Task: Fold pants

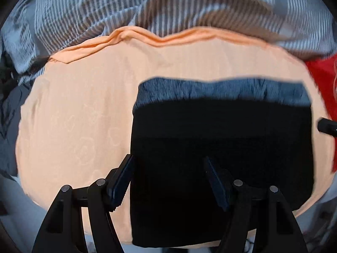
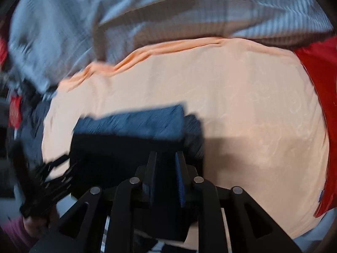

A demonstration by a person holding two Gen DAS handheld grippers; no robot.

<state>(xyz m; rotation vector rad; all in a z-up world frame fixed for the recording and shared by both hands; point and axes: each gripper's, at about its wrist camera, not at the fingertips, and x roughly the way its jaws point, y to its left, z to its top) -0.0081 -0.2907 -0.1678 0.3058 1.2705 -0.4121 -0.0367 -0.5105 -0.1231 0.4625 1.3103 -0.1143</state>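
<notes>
The pants (image 1: 221,147) are black with a blue-grey ribbed waistband (image 1: 223,91) at the far edge. They lie folded into a rectangle on an orange sheet (image 1: 84,116). My left gripper (image 1: 168,164) is open just above their near left part, its left finger at the pants' left edge. In the right wrist view the pants (image 2: 126,147) lie left of centre. My right gripper (image 2: 165,158) has its jaws close together at the pants' right edge; whether cloth is pinched between them is unclear. The left gripper shows blurred at the left of the right wrist view (image 2: 52,175).
A striped grey and white bedcover (image 1: 147,6) is bunched behind the orange sheet. A red cloth (image 1: 322,78) lies at the right, also in the right wrist view (image 2: 316,84). Dark grey fabric (image 1: 10,116) lies at the left edge.
</notes>
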